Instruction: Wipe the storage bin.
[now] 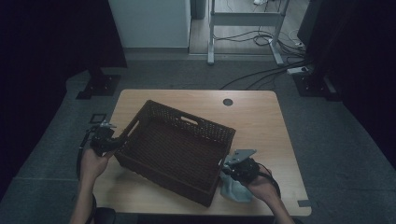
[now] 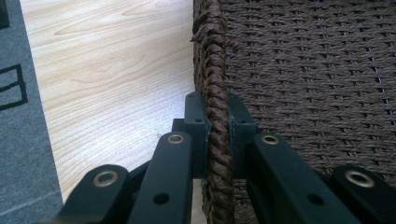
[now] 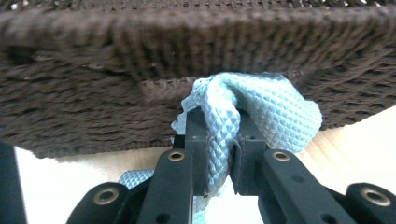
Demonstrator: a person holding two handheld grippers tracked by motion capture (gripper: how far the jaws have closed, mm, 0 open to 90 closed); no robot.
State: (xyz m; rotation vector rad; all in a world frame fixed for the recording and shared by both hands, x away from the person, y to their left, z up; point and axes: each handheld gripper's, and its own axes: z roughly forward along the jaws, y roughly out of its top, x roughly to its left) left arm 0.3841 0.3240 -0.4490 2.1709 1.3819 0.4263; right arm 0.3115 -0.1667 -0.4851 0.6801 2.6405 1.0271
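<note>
Flanking the basket (image 1: pixel 177 149), both tongs clamped

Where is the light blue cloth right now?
In the high view the light blue cloth is at the table's near right, pinched in the right claw against the wicker basket's right end.

Surface: a light wooden table (image 1: pixel 261 121) with rounded corners, centre of the high view, standing on grey carpet.
Fitting: a small dark round cable port (image 1: pixel 228 101) sat near the table's far edge.
Item 1: a dark brown woven basket (image 1: pixel 180 144) rested at an angle, left of centre.
Item 2: a pale blue cloth (image 1: pixel 235 190) lay beside the basket's lower right corner.
</note>
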